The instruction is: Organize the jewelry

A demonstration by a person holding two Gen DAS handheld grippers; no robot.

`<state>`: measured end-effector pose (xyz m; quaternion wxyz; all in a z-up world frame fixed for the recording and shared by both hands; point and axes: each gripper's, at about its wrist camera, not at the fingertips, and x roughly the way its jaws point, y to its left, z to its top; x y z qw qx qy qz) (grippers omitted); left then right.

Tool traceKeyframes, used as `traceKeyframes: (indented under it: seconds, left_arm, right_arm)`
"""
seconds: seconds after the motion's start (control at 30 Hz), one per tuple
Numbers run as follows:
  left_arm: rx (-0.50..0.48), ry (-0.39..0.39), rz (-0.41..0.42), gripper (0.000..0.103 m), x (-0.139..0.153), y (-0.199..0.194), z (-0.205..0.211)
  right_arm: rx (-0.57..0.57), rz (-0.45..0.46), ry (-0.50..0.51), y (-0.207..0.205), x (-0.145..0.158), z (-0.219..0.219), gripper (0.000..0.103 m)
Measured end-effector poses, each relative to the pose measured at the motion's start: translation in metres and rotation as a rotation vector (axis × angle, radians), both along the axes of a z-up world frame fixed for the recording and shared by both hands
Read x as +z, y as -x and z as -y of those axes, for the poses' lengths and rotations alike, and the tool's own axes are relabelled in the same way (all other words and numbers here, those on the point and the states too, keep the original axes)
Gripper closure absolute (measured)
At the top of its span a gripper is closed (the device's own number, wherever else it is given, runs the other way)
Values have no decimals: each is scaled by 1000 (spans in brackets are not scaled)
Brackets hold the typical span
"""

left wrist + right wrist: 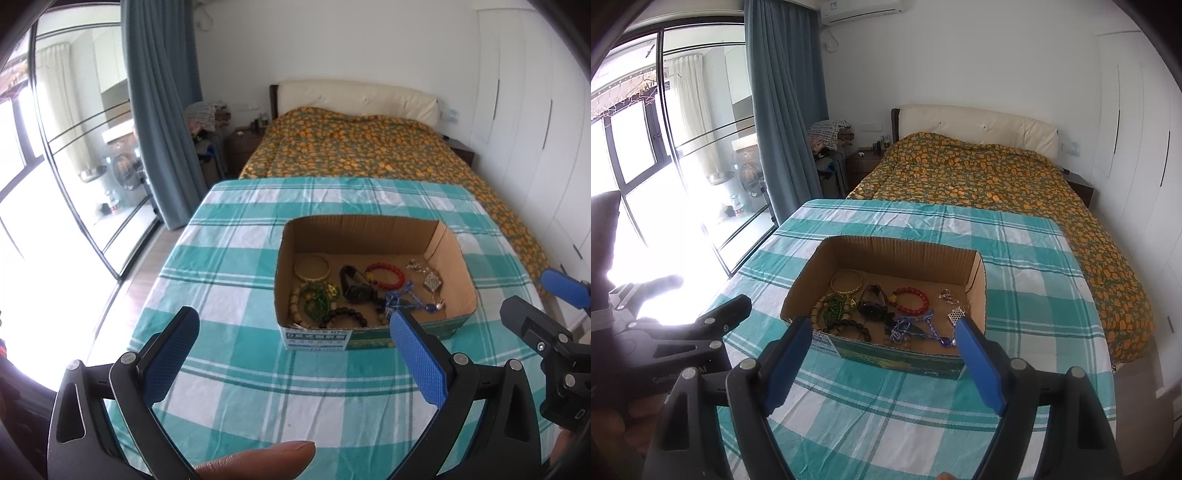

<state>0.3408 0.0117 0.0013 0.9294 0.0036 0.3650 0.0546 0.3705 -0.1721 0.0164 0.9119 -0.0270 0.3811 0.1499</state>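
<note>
Left gripper (295, 321): its fingers are spread wide and hold nothing; it hovers above the bench, in front of the box.
Right gripper (882, 321): its fingers are also spread wide and empty, just before the near wall of the box.
Cardboard box (905, 251): open at the top; it stands on the bench, on the checked cloth.
Jewelry: all the pieces lie on the floor of the box, some of them touching.
Gold bangle (312, 268): at the back left of the box.
Black wristwatch (354, 286): in the middle, beside the red bead bracelet (386, 275).
Green bead necklace (317, 295): at the left, in a heap, next to a pale bead bracelet (295, 297).
Dark bead bracelet (341, 317): near the front wall.
Blue bead necklace (402, 301): at the front right, tangled.
Silver pendant (432, 282): at the right side, with a silver chain behind it.
Bench (229, 258): covered with a teal and white checked cloth.
Bed (369, 147): behind the bench, with an orange and green patterned cover.
Curtain (166, 110): blue, at the left beside the glass door.
</note>
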Motion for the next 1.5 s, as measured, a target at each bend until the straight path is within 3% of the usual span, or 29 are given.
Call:
traceKeyframes:
  seconds: [1.5]
  left_arm:
    - [-33,19,-6,1,-1,3,-2]
  right_arm:
    - [-14,-10,17,3,-4,3,21]
